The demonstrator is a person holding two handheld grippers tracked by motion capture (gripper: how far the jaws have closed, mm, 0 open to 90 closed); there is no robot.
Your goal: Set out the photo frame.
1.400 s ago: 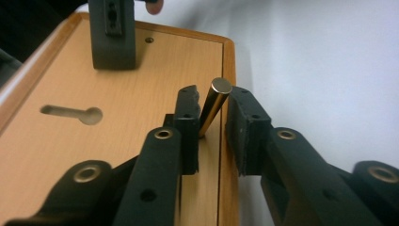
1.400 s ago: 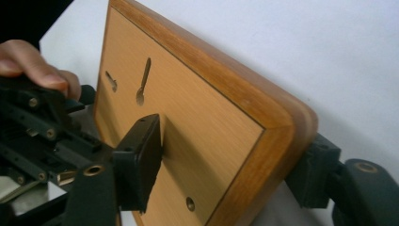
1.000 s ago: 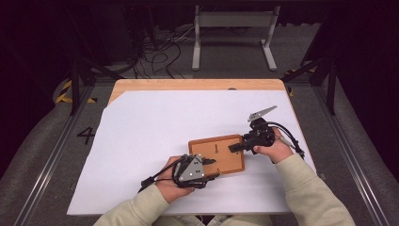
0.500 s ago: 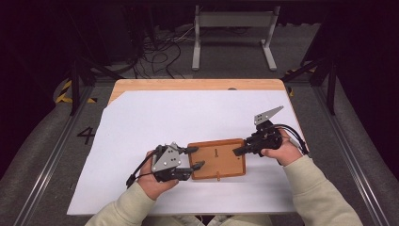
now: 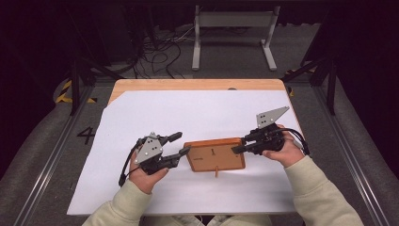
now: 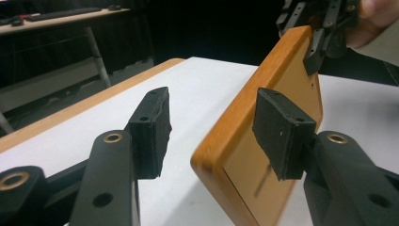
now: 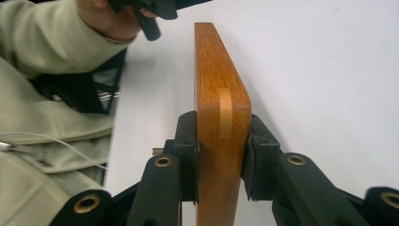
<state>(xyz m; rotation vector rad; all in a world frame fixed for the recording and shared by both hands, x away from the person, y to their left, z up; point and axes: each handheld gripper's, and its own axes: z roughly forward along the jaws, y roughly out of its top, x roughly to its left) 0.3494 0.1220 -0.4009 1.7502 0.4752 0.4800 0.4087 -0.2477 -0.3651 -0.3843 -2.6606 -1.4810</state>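
The right gripper (image 5: 239, 144) clamps the right-hand end of a flat, rectangular orange-brown wooden board with rounded corners (image 5: 215, 155). Its jaws have just been closing, and in the right gripper view both pads (image 7: 187, 146) press against the board's 2 broad faces, with the board (image 7: 221, 141) running straight ahead from between them. The left gripper (image 5: 179, 143) sits at the board's opposite end, its jaws spread wide after just opening. In the left gripper view the board's near end (image 6: 244, 141) stands between the 2 pads; one pad (image 6: 281, 132) lies close against a broad face, though contact cannot be told, and the other pad (image 6: 153, 129) is well apart from it. Beneath both grippers lies a white sheet (image 5: 202, 113) covering a wooden table (image 5: 188, 84).
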